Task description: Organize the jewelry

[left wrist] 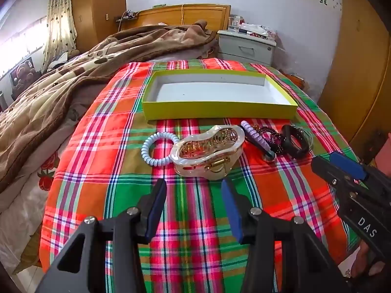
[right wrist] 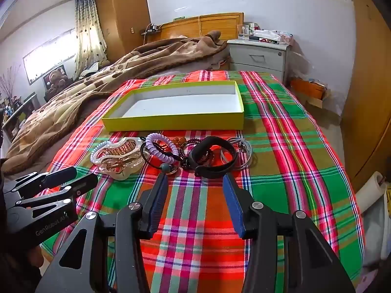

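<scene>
We see the jewelry lying in a row on the plaid cloth just in front of the yellow box, which holds nothing: hair claw, blue coil tie, purple coil tie, black band. Nothing is sorted yet. Our left gripper and right gripper hover wide and hold nothing. Only the right view shows the thin bangles clearly.

Wooden headboard, white nightstand, curtained window
</scene>
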Demonstrator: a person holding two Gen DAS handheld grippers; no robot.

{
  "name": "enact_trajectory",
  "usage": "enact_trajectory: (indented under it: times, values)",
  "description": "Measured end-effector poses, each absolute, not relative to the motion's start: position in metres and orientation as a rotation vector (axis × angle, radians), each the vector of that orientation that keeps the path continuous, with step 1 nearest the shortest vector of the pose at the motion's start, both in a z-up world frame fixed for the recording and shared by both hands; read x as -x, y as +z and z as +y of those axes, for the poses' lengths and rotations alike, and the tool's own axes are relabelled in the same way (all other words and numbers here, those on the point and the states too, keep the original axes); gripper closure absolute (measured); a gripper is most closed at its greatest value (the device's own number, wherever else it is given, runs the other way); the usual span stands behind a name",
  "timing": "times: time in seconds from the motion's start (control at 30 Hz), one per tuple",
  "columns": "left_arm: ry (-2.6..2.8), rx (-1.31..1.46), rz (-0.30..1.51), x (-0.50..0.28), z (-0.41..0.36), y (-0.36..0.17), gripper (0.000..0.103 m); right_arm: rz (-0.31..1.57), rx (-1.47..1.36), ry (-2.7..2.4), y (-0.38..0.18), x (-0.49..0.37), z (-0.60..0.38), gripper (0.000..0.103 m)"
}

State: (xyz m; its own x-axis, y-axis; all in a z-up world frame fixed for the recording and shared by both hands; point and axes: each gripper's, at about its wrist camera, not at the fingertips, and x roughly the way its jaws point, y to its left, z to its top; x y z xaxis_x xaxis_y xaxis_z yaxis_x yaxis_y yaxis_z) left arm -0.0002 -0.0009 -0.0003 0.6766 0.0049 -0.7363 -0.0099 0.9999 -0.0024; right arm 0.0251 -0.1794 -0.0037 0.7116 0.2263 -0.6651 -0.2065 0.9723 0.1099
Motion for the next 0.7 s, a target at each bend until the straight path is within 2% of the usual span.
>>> enact_trajectory:
  times: [0.7]
  values:
    - [0.006, 0.042, 0.865, -0.005, 0.004, -0.004, 0.054, 0.736, -0.022, 0.232, -0.002, -0.027, -0.179, 0.056]
